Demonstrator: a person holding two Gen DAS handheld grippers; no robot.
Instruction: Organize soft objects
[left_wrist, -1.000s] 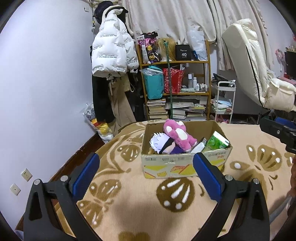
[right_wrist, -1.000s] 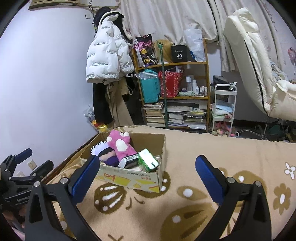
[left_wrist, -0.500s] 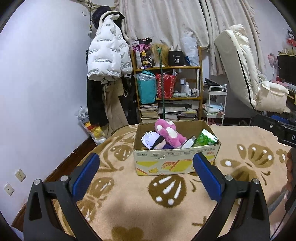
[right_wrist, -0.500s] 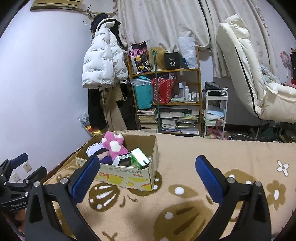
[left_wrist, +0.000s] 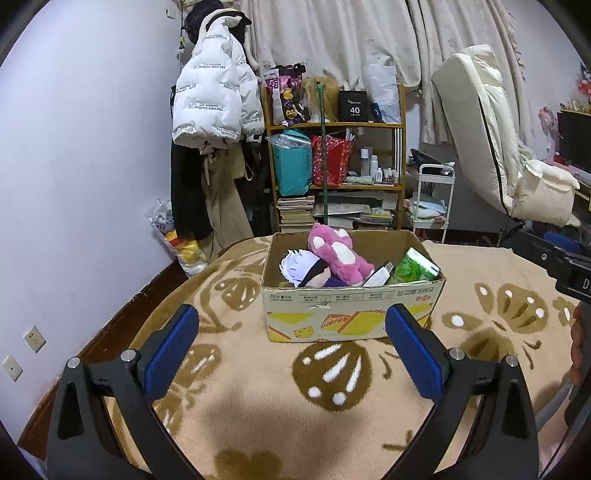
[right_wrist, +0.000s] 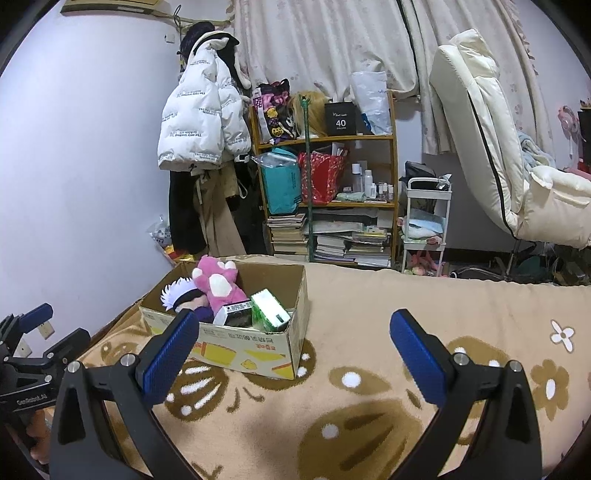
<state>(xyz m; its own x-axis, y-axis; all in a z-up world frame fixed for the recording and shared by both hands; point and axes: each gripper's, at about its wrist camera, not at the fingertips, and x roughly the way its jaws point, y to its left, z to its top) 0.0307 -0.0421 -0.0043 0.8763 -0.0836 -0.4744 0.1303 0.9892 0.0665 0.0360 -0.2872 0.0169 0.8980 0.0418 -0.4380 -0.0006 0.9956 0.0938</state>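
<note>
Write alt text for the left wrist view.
An open cardboard box on a tan patterned blanket holds a pink plush, a white-haired doll and a green packet. The empty left gripper is open in front.

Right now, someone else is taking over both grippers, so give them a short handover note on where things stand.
Left gripper: open, holding nothing, hovering over the blanket just in front of the cardboard box.
Right gripper: open, holding nothing, to the right of the box, over the blanket.
In the box: pink plush, white-haired plush doll, green pack and a small white-and-black carton.
Done: both plush toys sit in the box; no soft item visible loose on the blanket.
Left: probably check out of view for more soft items; the pictures cannot settle whether any remain.
</note>
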